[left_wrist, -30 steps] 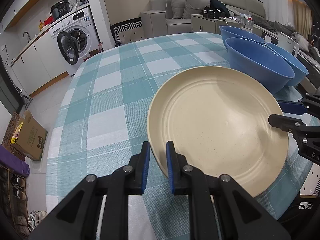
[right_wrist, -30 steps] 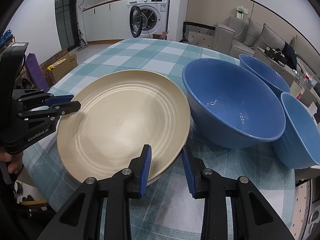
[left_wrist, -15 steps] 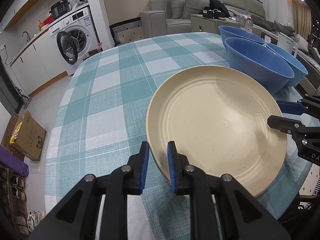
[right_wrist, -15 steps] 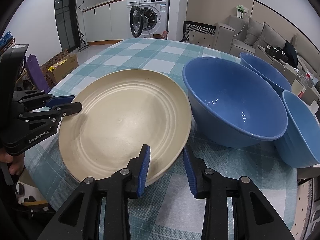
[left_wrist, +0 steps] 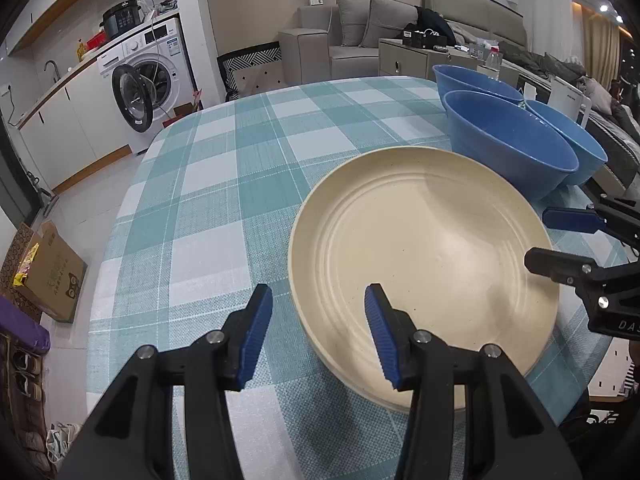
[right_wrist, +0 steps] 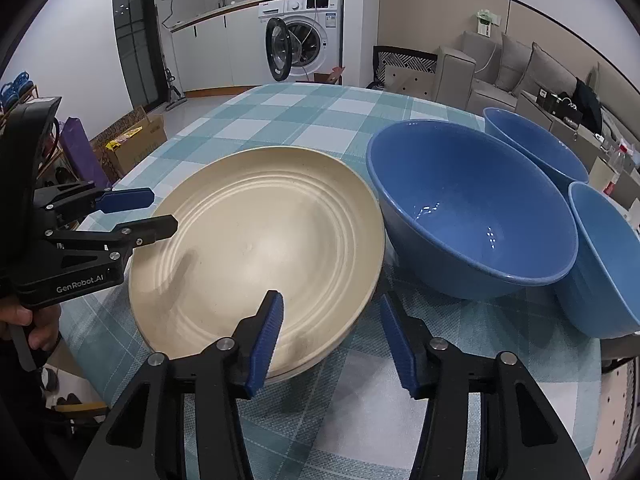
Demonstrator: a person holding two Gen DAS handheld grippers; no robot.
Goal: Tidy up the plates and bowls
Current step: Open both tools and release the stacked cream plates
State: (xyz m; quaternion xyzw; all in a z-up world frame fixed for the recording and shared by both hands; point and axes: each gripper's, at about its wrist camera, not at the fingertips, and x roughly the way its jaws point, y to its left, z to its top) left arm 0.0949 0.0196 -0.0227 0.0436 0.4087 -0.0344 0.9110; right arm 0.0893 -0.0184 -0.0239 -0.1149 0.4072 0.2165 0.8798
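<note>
A wide cream plate [left_wrist: 424, 248] [right_wrist: 260, 240] lies on the teal checked tablecloth [left_wrist: 224, 184] [right_wrist: 296, 112]. My left gripper [left_wrist: 316, 300] [right_wrist: 160, 211] straddles its near-left rim, jaws opening, pads off the plate. On the opposite side my right gripper [right_wrist: 331, 302] [left_wrist: 554, 238] straddles the rim too; its jaws are also opening and do not press on it. Three blue bowls stand just right of the plate: a large one [right_wrist: 468, 208] [left_wrist: 508, 148] almost touching it, one behind [right_wrist: 532, 140] [left_wrist: 476, 84], and one at the far right [right_wrist: 604, 256] [left_wrist: 568, 128].
The table's near edge runs close under both grippers. A washing machine [left_wrist: 144, 92] with its door open, a cardboard box [left_wrist: 52, 272] on the floor and a grey sofa [left_wrist: 360, 36] lie beyond the table. A hand [right_wrist: 24, 320] holds the left gripper.
Both grippers' jaws have spread apart and let go of the plate's rim. The plate has settled a little lower; neither hand has shifted.
</note>
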